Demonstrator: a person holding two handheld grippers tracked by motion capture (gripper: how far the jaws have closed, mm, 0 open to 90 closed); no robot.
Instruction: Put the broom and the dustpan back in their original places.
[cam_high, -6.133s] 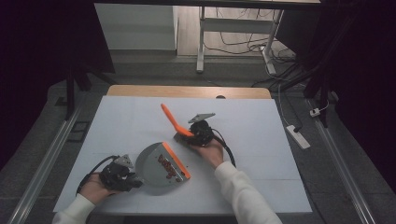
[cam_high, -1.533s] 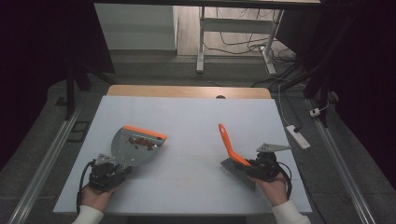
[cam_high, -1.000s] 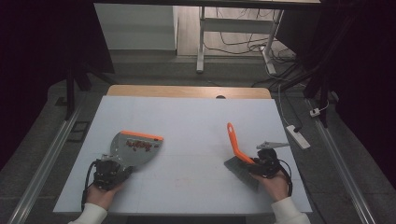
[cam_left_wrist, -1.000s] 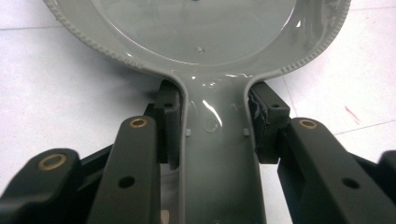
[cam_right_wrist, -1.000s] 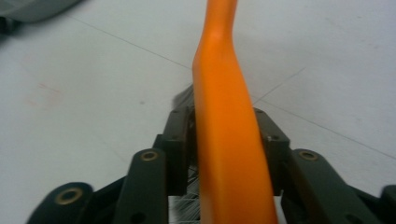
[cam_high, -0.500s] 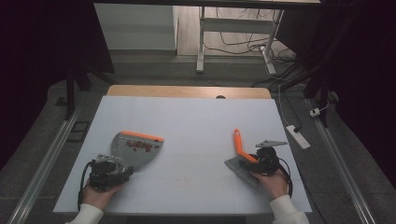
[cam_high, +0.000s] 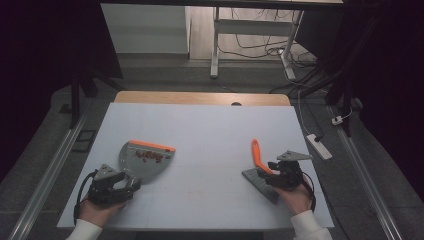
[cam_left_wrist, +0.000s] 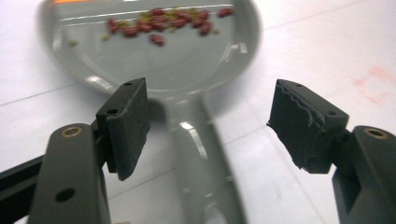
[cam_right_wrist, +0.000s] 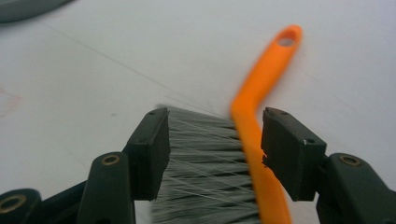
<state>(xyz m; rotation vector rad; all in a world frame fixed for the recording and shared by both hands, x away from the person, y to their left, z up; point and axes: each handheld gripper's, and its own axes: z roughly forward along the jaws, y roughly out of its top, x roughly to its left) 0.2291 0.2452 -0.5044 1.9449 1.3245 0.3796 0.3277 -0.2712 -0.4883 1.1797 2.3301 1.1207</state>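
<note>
High view: white-topped bench (cam_high: 200, 125) with two items and both hands at the near edge. Grey dustpan (cam_high: 142, 159) lies flat at the left, orange lip on its far edge, handle running back toward the left hand-held gripper (cam_high: 131, 183). Left hand (cam_high: 100, 210) holds that tool from below. Brush (cam_high: 260, 167) sits at the right, grey bristle block resting on the bench surface, orange handle rising away from the person. Right hand-held gripper (cam_high: 270, 172) is at the brush; right hand (cam_high: 296, 196) is behind it. Dustpan and brush are well apart.

Left gripper view: jaws spread wide, one on each side of the dustpan handle (cam_left_wrist: 205, 158), neither pad touching it. Clear gaps on both sides. Pan bowl holds a scatter of small dark red pieces (cam_left_wrist: 161, 25) with a few yellowish crumbs, gathered near the far lip.

Right gripper view: jaws stand apart with the grey bristles (cam_right_wrist: 205, 163) and orange handle (cam_right_wrist: 259, 112) between them. Handle lies close to the jaw on the view's right; a narrow gap appears there. Bristles reach the other jaw. Grip looks released rather than clamped. Handle end has a hanging hole (cam_right_wrist: 285, 41). Motion blur on the handle.
</note>
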